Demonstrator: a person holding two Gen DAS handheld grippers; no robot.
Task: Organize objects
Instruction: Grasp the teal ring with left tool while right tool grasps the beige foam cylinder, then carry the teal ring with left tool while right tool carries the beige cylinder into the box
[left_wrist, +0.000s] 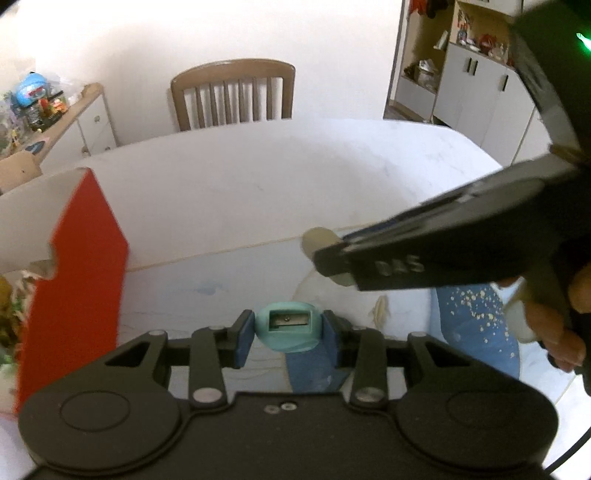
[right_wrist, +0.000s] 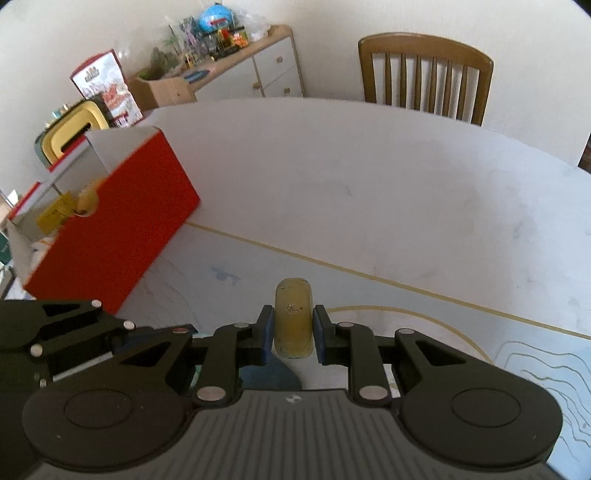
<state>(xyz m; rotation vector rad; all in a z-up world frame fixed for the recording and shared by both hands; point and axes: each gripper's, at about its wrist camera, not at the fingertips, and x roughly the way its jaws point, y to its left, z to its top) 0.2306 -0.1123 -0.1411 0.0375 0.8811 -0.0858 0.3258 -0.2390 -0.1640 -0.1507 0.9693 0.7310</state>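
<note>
My left gripper (left_wrist: 287, 330) is shut on a teal pencil sharpener (left_wrist: 287, 328), held above the table with its blade slot facing the camera. My right gripper (right_wrist: 293, 328) is shut on a yellowish oval eraser (right_wrist: 293, 321), also held above the table. In the left wrist view the right gripper (left_wrist: 328, 254) reaches in from the right, with the eraser (left_wrist: 319, 240) showing at its tips. A red and white open box (right_wrist: 110, 236) stands to the left; it also shows in the left wrist view (left_wrist: 74, 280), close by on the left.
The white table (right_wrist: 369, 192) carries a mat with gold lines (right_wrist: 406, 291). A wooden chair (right_wrist: 424, 74) stands at the far edge. A sideboard with toys (right_wrist: 236, 59) is at back left. The box holds yellow items (right_wrist: 70, 208).
</note>
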